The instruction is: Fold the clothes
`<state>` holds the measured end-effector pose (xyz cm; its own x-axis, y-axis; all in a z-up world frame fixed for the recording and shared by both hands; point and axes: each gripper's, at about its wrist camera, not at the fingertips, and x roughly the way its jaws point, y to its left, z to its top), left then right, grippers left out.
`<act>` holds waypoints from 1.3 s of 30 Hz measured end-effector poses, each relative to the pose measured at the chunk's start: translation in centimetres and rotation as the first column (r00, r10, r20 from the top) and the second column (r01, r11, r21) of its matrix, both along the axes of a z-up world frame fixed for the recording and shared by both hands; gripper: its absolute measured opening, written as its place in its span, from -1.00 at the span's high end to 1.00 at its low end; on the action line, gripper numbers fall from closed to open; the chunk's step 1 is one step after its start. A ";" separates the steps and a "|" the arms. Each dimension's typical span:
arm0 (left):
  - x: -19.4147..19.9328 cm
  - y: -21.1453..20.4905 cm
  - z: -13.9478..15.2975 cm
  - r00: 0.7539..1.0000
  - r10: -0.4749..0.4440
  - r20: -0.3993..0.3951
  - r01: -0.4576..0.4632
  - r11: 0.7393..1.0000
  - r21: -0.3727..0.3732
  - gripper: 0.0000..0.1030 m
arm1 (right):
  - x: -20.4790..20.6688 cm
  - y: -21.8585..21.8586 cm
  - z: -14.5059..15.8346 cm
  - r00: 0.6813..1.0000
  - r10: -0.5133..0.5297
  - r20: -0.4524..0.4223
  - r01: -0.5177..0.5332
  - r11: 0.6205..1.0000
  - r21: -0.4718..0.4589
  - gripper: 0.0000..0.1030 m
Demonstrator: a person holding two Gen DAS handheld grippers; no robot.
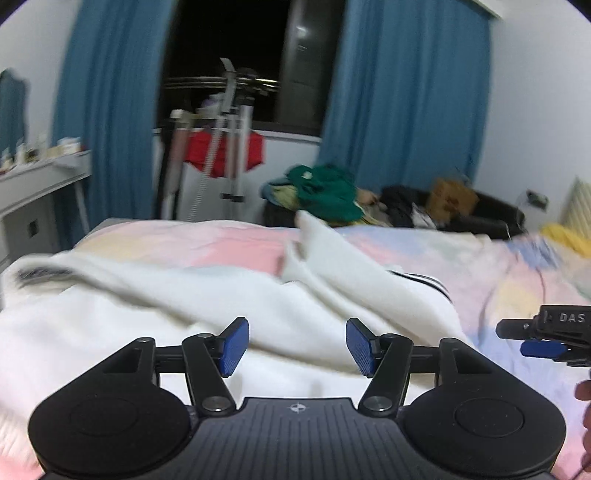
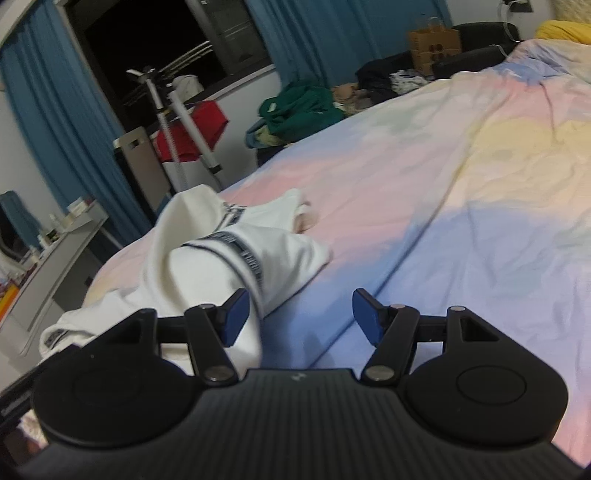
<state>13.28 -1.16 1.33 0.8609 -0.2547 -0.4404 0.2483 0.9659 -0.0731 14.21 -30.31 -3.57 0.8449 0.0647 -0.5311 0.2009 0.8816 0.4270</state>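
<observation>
A white garment with dark striped trim (image 1: 155,306) lies crumpled on the pastel bedsheet (image 1: 229,240). My left gripper (image 1: 297,345) is open and empty, just above the garment's near part. The right gripper (image 1: 543,338) shows at the right edge of the left wrist view, over the sheet beside the garment. In the right wrist view the garment (image 2: 229,254) lies bunched ahead and to the left. My right gripper (image 2: 301,317) is open and empty, its left finger (image 2: 236,315) over the garment's edge and its right finger over bare sheet (image 2: 461,206).
Beyond the bed's far edge stand a metal rack with a red item (image 1: 225,147), a green clothes pile (image 1: 325,188), a dark sofa with a paper bag (image 1: 450,199), and blue curtains (image 1: 406,92). A white desk (image 1: 33,184) is at left. A yellow item (image 2: 565,29) lies far right.
</observation>
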 end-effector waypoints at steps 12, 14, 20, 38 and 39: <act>18.9 -14.7 0.6 0.995 -0.048 -0.091 0.060 0.989 0.135 -0.07 | 0.8 -3.2 -1.9 0.990 -0.136 -0.038 0.137 0.989 0.054 -0.27; 21.6 -16.2 0.2 0.994 -0.039 -0.104 0.059 0.978 0.200 -0.06 | 1.4 -3.7 -2.7 0.987 -0.145 -0.063 0.150 0.986 0.072 -0.27; 25.9 -16.0 -0.4 0.992 0.091 -0.087 -0.061 0.953 0.298 0.02 | 2.8 -5.1 -4.8 0.977 -0.175 -0.119 0.190 0.973 0.132 -0.27; 27.5 -18.6 2.1 0.987 -0.050 -0.153 0.101 0.932 0.349 0.96 | 4.0 -6.0 -6.1 0.966 -0.209 -0.152 0.237 0.952 0.193 -0.26; 26.6 -19.8 3.4 0.986 -0.093 -0.137 0.134 0.933 0.335 0.96 | 3.9 -6.1 -6.0 0.964 -0.219 -0.149 0.246 0.950 0.191 -0.26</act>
<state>39.85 -20.97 4.72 0.7725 -0.1638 -0.6135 0.3676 0.9032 0.2217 18.16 -36.43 -9.60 0.7774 -0.0063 -0.6289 0.4531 0.6992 0.5530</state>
